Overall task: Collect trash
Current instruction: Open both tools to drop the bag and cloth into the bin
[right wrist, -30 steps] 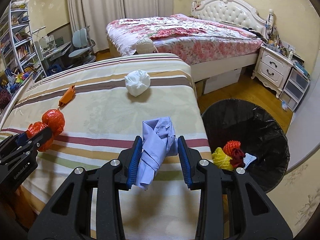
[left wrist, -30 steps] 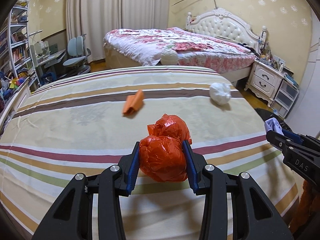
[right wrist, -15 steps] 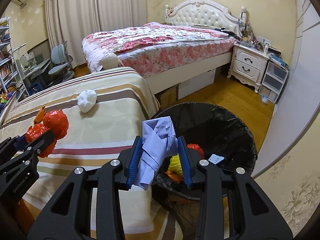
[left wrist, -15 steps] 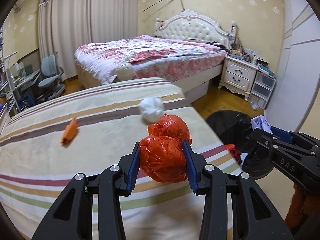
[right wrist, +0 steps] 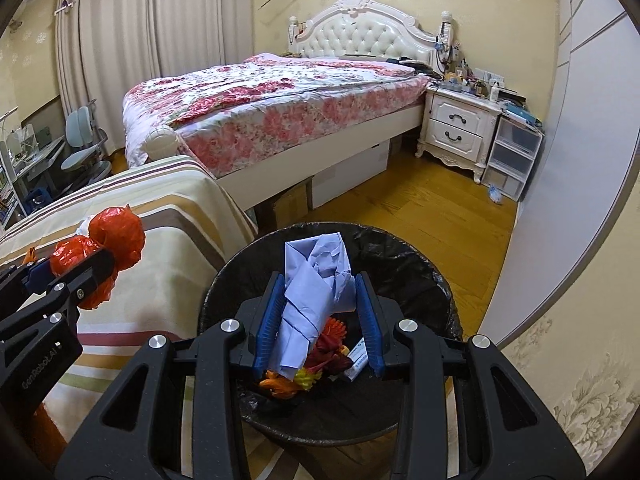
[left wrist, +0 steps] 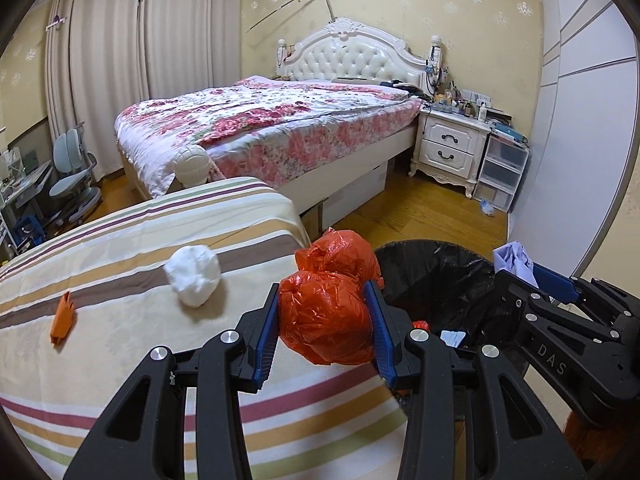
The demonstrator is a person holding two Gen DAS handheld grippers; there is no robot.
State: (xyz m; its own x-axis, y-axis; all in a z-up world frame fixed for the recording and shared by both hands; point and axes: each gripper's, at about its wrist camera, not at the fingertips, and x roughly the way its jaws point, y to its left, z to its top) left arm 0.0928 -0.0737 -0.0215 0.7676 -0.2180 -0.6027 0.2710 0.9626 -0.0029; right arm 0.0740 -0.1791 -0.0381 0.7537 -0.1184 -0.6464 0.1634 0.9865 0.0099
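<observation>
Honestly, the black-lined trash bin (right wrist: 332, 320) is the thing to steer by, and it stands on the floor just beside the corner of the striped bed (left wrist: 120, 280). The left gripper (left wrist: 326, 320) is clamped on a red plastic bag (left wrist: 326, 316) that looks to sit short of the bin's rim, over the bed's edge; let go here and I'd expect it to drop on the cover or the floor. The right gripper (right wrist: 318, 312) pinches a crumpled pale blue paper (right wrist: 316, 280) above the bin's mouth, so that one should fall in, though light paper can drift. Back on the bed, well away from the bin, a white wad (left wrist: 193, 274) and an orange scrap (left wrist: 63, 317) could get forgotten.
</observation>
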